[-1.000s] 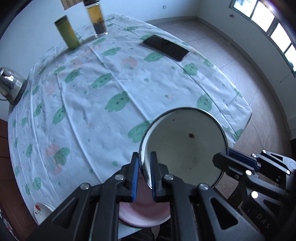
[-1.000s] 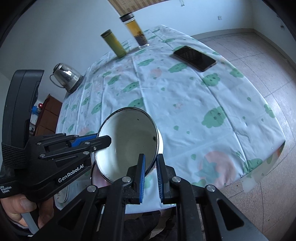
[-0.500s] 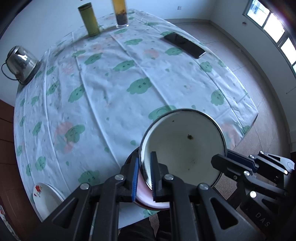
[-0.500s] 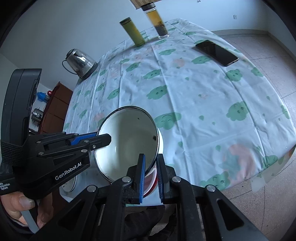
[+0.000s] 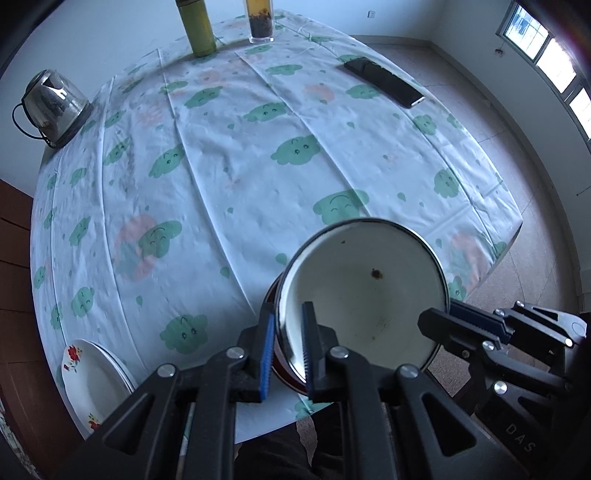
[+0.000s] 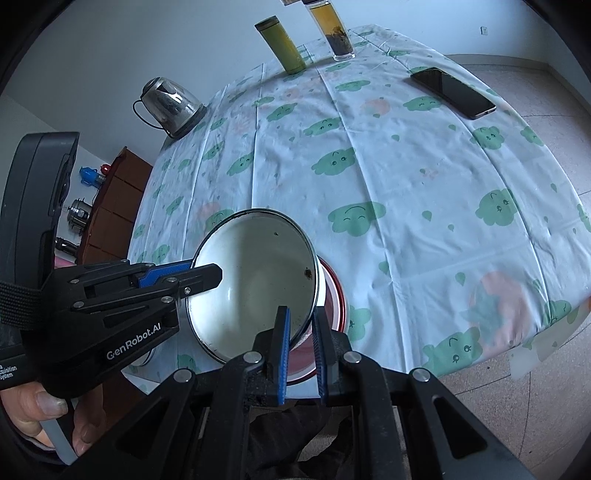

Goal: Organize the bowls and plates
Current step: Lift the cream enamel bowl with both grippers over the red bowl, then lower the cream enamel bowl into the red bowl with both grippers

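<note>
A white enamel bowl (image 5: 362, 288) with a dark rim and a few brown specks inside is tilted just above a red plate (image 6: 334, 299) at the table's near edge. Whether it touches the plate I cannot tell. My left gripper (image 5: 289, 325) is shut on the bowl's left rim, one blue pad inside and one outside. My right gripper (image 6: 300, 328) is shut on the opposite rim of the bowl (image 6: 255, 280). Each gripper shows in the other's view: the right gripper (image 5: 439, 321) at the bowl's right side, the left gripper (image 6: 207, 275) at its left. The red plate (image 5: 284, 369) is mostly hidden under the bowl.
White plates with red flowers (image 5: 92, 376) sit stacked at the near left corner. At the far side stand a glass kettle (image 5: 51, 99), a green flask (image 5: 197, 27) and a tea bottle (image 5: 260, 18). A black phone (image 5: 384, 81) lies far right. A wooden cabinet (image 6: 118, 199) stands left.
Both grippers have carried the bowl together sideways along the near table edge, so it now hangs right over the red plate. The grip on both rims is unchanged.
</note>
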Available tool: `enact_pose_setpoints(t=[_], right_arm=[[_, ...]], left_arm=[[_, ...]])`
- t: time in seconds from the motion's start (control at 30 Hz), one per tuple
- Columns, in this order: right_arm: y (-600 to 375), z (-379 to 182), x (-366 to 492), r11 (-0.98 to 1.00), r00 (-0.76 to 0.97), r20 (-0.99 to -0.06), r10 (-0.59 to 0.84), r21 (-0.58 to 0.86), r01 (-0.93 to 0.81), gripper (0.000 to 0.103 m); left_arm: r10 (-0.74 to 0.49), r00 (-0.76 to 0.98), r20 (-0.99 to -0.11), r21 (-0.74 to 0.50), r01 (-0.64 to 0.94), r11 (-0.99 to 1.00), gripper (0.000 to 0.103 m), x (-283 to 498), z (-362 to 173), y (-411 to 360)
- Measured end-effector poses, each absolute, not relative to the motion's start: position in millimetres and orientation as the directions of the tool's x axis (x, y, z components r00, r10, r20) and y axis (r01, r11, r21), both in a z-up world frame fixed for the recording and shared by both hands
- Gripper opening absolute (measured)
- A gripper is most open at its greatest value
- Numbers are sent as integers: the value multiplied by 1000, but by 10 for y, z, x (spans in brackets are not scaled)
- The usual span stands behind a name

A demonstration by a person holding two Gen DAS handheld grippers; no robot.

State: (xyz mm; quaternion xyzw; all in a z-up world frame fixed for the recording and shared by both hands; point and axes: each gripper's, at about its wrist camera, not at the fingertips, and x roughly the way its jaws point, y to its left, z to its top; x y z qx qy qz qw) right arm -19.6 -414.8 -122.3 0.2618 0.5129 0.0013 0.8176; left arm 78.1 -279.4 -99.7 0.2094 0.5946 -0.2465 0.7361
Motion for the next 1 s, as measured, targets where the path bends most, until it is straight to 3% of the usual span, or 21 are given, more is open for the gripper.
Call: enact_pose_setpoints(t=[1.0], right_arm=[[-4035, -1390, -171, 878, 432, -858, 278, 410, 249, 14]], left_arm=[[-86, 131, -988, 7, 585, 811, 10, 748, -1241, -2660]])
